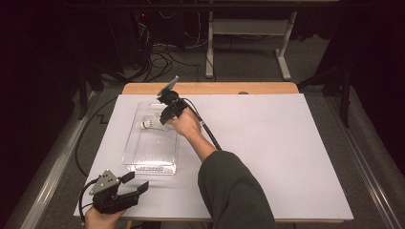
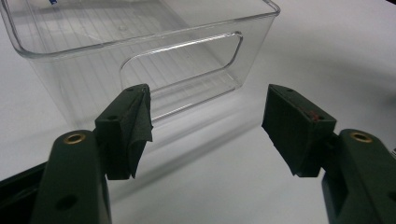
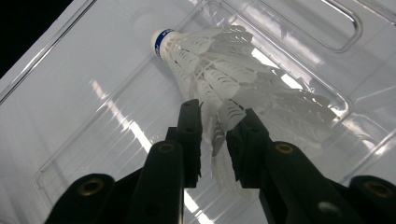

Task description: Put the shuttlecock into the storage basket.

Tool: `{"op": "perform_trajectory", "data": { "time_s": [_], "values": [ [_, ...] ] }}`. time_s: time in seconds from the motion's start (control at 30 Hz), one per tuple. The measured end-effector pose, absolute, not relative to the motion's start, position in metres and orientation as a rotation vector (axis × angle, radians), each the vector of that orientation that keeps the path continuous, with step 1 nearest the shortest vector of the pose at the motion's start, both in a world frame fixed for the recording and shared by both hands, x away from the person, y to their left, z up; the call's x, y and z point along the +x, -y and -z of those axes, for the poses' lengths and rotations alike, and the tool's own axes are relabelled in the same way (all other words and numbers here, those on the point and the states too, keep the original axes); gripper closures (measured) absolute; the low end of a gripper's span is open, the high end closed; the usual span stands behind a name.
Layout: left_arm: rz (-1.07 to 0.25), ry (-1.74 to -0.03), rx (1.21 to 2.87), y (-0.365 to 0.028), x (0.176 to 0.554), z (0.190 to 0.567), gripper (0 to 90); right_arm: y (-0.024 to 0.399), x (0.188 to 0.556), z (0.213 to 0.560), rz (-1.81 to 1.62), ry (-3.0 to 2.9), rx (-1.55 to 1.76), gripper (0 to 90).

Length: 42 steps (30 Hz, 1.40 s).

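One shuttlecock (image 3: 219, 70) pinched inside a clear plastic bin (image 1: 136, 160), left of centre in the high view.
Right gripper (image 3: 217, 135) nips its feather skirt between near-closed jaws; left gripper (image 2: 205, 123) gapes wide, holding nothing, lower left.

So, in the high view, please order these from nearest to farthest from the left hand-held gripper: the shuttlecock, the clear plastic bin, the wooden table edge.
From the left hand-held gripper at the near left corner:
1. The clear plastic bin, its near end just ahead.
2. The shuttlecock, inside the bin, towards its far end.
3. The wooden table edge, along the far side.
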<state>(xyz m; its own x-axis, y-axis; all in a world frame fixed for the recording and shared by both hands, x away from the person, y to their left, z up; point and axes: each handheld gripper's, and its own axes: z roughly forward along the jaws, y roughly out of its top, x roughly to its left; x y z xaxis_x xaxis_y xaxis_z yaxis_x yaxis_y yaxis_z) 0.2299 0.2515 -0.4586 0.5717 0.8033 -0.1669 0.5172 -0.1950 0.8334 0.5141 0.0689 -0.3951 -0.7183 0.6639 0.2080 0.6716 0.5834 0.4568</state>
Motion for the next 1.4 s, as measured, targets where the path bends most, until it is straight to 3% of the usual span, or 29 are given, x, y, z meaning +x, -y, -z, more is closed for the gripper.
{"op": "perform_trajectory", "data": {
  "time_s": [0.33, 0.83, 1.1, 1.4],
  "values": [
    [-0.381, -1.072, 1.87, -0.251, 0.23, 0.459, 33.5, -0.065, 0.514, 0.4, 0.81, 2.764, -1.169, 89.9],
    [-0.387, -1.077, 1.865, -0.251, 0.23, 0.459, 33.4, -0.064, 0.515, 0.405, 0.793, 2.782, -1.174, 89.8],
    [-0.382, -1.075, 1.866, -0.251, 0.23, 0.459, 33.4, -0.063, 0.514, 0.402, 0.766, 2.803, -1.185, 78.8],
    [-0.382, -1.076, 1.866, -0.251, 0.23, 0.459, 33.5, -0.056, 0.512, 0.392, 0.785, 2.81, -1.192, 80.1]
  ]
}}
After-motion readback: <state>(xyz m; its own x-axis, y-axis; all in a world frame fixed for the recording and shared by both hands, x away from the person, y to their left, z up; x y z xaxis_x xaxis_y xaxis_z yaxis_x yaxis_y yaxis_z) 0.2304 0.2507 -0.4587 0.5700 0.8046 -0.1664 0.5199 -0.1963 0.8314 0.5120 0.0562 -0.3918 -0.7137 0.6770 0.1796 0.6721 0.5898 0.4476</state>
